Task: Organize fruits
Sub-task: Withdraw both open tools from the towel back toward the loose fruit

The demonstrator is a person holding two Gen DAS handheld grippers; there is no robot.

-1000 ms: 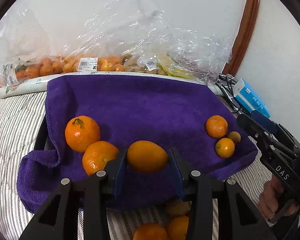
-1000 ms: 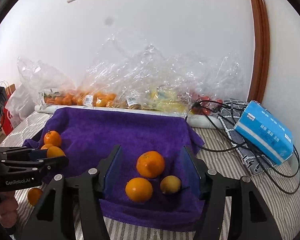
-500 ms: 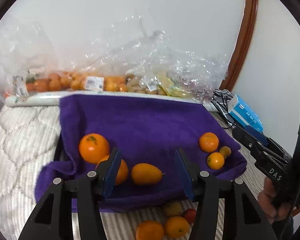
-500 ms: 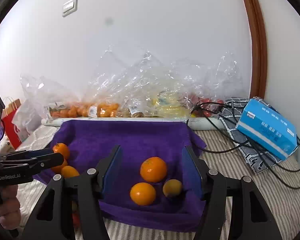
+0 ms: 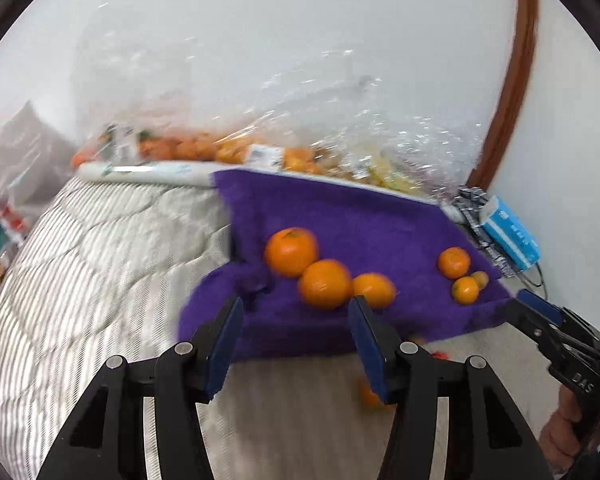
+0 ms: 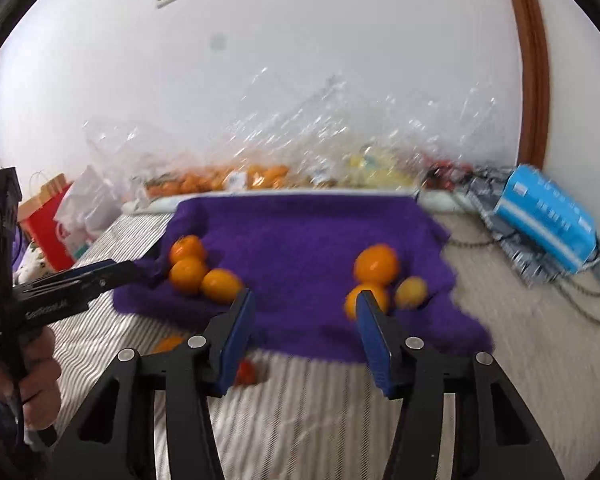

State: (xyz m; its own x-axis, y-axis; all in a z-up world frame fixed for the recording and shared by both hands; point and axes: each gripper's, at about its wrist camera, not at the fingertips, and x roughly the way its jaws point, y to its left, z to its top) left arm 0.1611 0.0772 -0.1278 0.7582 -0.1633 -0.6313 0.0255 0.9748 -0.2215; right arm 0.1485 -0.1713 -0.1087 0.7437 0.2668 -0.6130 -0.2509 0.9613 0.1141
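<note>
A purple towel [image 5: 360, 216] lies on the striped bed. At its left sit two round oranges [image 5: 291, 252] [image 5: 325, 284] and an oval orange fruit [image 5: 374, 290]. At its right are two small oranges [image 5: 454, 263] [image 5: 465, 290] and a small yellow fruit [image 5: 480, 279]. My left gripper [image 5: 296, 308] hangs open and empty in front of the towel's near left edge. My right gripper [image 6: 305, 298] is over the near edge, its jaws closing with nothing between them; a small orange [image 6: 374, 300] shows just past its right finger. A loose orange [image 6: 168, 344] and a red fruit [image 6: 246, 372] lie on the bed.
Clear plastic bags of fruit [image 6: 260, 172] line the wall behind a white paper roll [image 5: 148, 170]. A blue box [image 6: 548, 216] and black cables [image 6: 580, 280] lie at the right. A red bag [image 6: 48, 224] stands left of the bed. A hand [image 6: 36, 380] holds the left gripper.
The left gripper opened, left the oval fruit on the towel beside the two oranges, and drew back to the left. The right gripper also drew back and its jaws narrowed.
</note>
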